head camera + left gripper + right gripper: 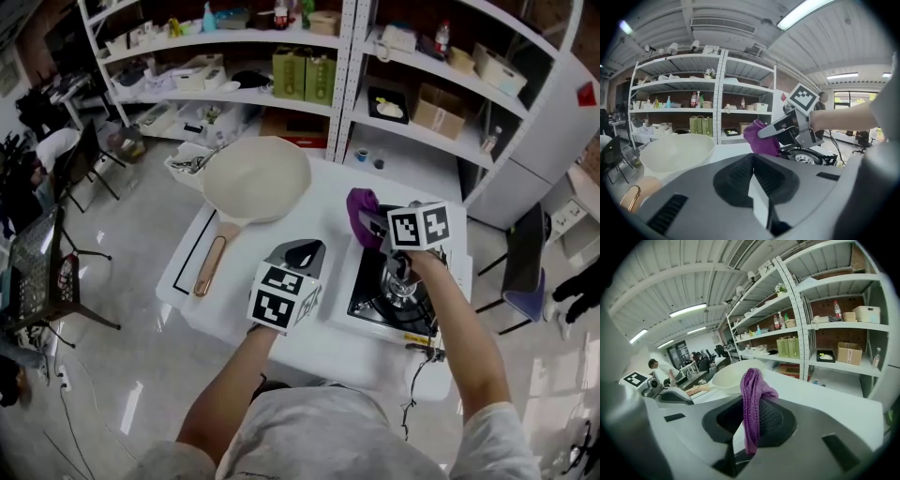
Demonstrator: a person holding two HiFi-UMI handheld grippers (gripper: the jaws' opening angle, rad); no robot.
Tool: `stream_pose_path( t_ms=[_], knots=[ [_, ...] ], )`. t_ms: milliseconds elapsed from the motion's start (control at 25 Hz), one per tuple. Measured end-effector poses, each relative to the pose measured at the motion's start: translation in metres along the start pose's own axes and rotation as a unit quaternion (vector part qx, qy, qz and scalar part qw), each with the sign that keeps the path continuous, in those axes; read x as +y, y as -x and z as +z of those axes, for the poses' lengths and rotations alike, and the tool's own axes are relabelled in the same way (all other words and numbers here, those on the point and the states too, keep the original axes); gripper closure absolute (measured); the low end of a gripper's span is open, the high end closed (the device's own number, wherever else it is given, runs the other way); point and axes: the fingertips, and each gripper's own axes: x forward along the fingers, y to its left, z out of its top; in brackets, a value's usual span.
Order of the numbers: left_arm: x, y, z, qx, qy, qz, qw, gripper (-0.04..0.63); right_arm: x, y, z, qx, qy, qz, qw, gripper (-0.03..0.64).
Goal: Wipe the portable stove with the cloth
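Observation:
The portable stove (pixel 394 295) sits at the right end of the white table (pixel 225 305); its burner (pixel 806 157) shows in the left gripper view. My right gripper (pixel 367 220) is shut on the purple cloth (pixel 360 208) and holds it in the air over the stove's far left corner. The cloth (pixel 752 399) stands up from between the jaws of that gripper (pixel 745 437). From the left gripper view the cloth (pixel 759 138) hangs beside the burner. My left gripper (pixel 302 253) hovers over the table just left of the stove, jaws shut and empty (pixel 759 187).
A cream pan (pixel 255 178) with a wooden handle (pixel 208 267) lies on the table's far left. White shelving (pixel 347 84) with boxes and bottles stands right behind the table. A chair (pixel 56 272) is on the floor to the left.

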Motion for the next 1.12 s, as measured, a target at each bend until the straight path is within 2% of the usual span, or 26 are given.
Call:
stream_pose_path(
  t_ms=[160, 600, 1120],
  knots=[
    [-0.003, 0.0, 0.002, 0.001, -0.006, -0.017, 0.9998, 0.591, 0.002, 0.011, -0.009, 0.005, -0.001, -0.013, 1.0, 0.554],
    [-0.025, -0.008, 0.007, 0.01, -0.027, -0.078, 0.9965, 0.591, 0.007, 0.039, -0.036, 0.005, -0.047, -0.041, 0.998, 0.553],
    [-0.041, 0.017, -0.005, 0.017, -0.026, -0.112, 0.9933, 0.591, 0.041, 0.056, -0.066, 0.023, -0.068, -0.045, 0.996, 0.554]
  ],
)
